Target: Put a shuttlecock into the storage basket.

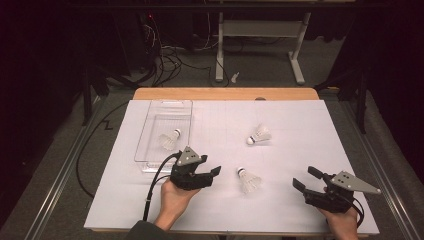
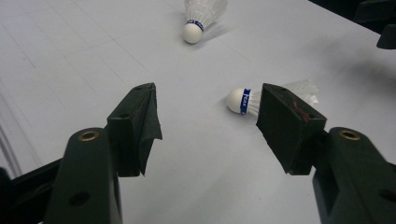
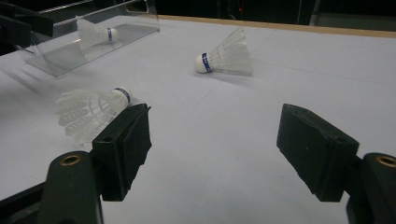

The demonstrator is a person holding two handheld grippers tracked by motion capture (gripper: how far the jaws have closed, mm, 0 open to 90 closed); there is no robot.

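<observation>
Three white shuttlecocks with blue bands are in view. One shuttlecock (image 1: 169, 140) lies inside the clear plastic tray (image 1: 150, 162) at the left. A second shuttlecock (image 1: 259, 135) rests on the white sheet right of centre. The third shuttlecock (image 1: 248, 180) lies near the front, just right of my left gripper (image 1: 212, 174), which is open with nothing between its jaws. In the left gripper view that near shuttlecock (image 2: 245, 100) sits just beyond the right jaw, and the farther shuttlecock (image 2: 200, 16) lies up ahead. My right gripper (image 1: 303, 178) stands open at the front right, empty.
A white sheet (image 1: 300, 120) covers the wooden table (image 1: 225, 93). In the right gripper view the tray (image 3: 95, 49) is at the far left with a shuttlecock (image 3: 95, 32) in it. Desk legs and cables stand on the floor beyond the table.
</observation>
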